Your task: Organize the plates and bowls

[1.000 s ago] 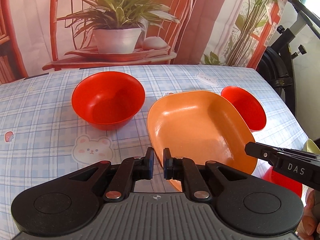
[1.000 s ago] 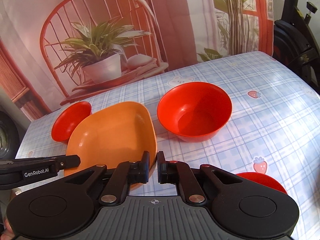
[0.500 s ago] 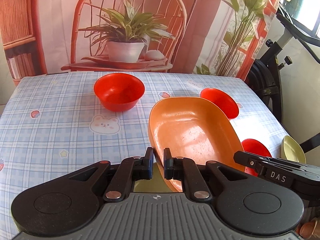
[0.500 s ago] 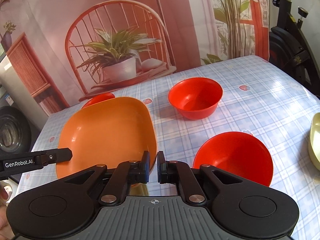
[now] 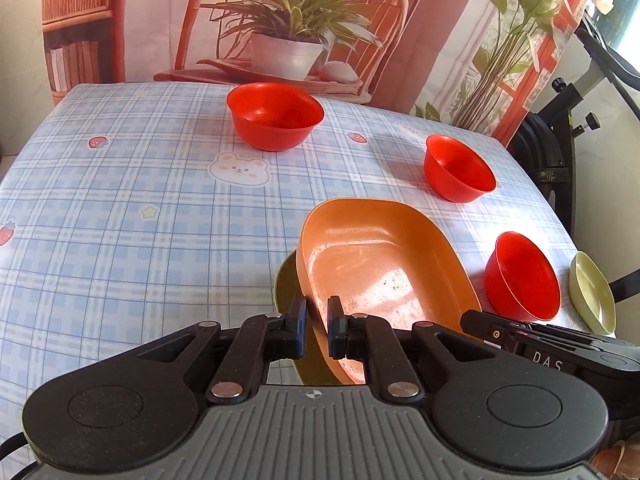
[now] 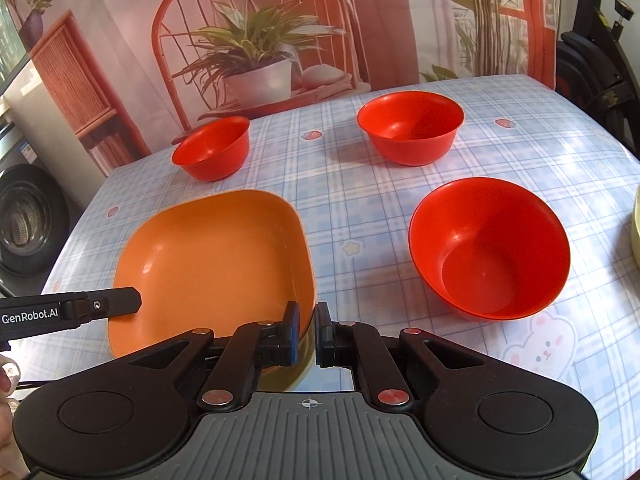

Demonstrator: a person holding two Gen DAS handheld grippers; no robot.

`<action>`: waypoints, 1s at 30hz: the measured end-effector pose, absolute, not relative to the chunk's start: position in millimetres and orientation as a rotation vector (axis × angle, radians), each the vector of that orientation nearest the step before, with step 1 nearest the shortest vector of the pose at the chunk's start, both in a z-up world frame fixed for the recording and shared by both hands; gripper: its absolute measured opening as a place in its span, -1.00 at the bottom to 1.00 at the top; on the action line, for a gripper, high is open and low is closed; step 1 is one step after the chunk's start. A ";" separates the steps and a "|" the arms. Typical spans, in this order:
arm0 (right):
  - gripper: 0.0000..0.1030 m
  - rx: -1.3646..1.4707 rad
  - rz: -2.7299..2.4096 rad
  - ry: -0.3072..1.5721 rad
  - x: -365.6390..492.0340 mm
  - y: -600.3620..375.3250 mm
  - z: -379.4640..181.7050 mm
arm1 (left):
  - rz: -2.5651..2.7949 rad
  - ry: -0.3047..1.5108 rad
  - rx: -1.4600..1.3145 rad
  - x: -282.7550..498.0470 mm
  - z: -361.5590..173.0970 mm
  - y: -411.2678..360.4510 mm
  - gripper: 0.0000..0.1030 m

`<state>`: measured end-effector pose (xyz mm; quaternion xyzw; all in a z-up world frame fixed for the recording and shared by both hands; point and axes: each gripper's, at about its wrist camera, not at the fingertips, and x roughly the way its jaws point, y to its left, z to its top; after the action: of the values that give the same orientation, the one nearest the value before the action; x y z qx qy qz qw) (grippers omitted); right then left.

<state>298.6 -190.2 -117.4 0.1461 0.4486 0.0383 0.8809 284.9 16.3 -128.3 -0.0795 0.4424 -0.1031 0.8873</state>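
An orange squarish plate hangs between both grippers, just above a dark olive plate whose edge peeks out beneath it. My left gripper is shut on the orange plate's near rim. My right gripper is shut on the opposite rim. Three red bowls stand on the table: one far back, one at the side and one close to the plate.
A pale green plate lies near the table's edge beside the closest red bowl. The table has a blue checked cloth with cartoon prints. A printed backdrop hangs behind it, and an exercise bike stands alongside.
Both grippers have carried the orange plate back toward the near side of the table. The red bowls now lie farther off, and the olive plate has come into view under the orange one.
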 end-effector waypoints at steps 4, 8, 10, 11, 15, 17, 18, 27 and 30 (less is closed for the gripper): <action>-0.87 0.318 0.085 0.937 297.2 -190.9 -121.4 | -0.205 0.935 -0.189 284.7 -137.5 19.4 -0.78; -0.87 0.311 0.092 0.938 297.1 -189.3 -122.9 | -0.188 0.931 -0.166 282.1 -141.1 19.5 -0.78; -0.87 0.310 0.097 0.946 297.3 -188.7 -125.3 | -0.182 0.927 -0.152 282.1 -142.4 18.6 -0.78; -0.86 0.307 0.099 0.946 297.3 -188.2 -125.9 | -0.182 0.927 -0.146 282.4 -142.9 18.4 -0.78; -0.86 0.292 0.109 0.940 296.8 -186.4 -125.6 | -0.170 0.923 -0.118 283.7 -145.0 16.3 -0.78; -0.86 0.288 0.115 0.939 296.3 -185.4 -125.8 | -0.167 0.920 -0.115 284.5 -146.2 16.2 -0.78; -0.86 0.285 0.116 0.938 296.2 -184.9 -125.7 | -0.167 0.918 -0.113 284.7 -146.6 15.9 -0.78; -0.75 0.271 0.134 0.938 295.4 -185.0 -122.7 | -0.162 0.928 -0.112 284.6 -149.9 17.2 -0.79; -0.74 0.260 0.127 0.934 295.7 -186.6 -121.9 | -0.165 0.934 -0.115 284.5 -150.4 16.6 -0.79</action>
<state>295.7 -186.6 -121.9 0.1247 0.4487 0.0609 0.8829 284.5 16.6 -150.4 -0.0551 0.4496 -0.0792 0.8880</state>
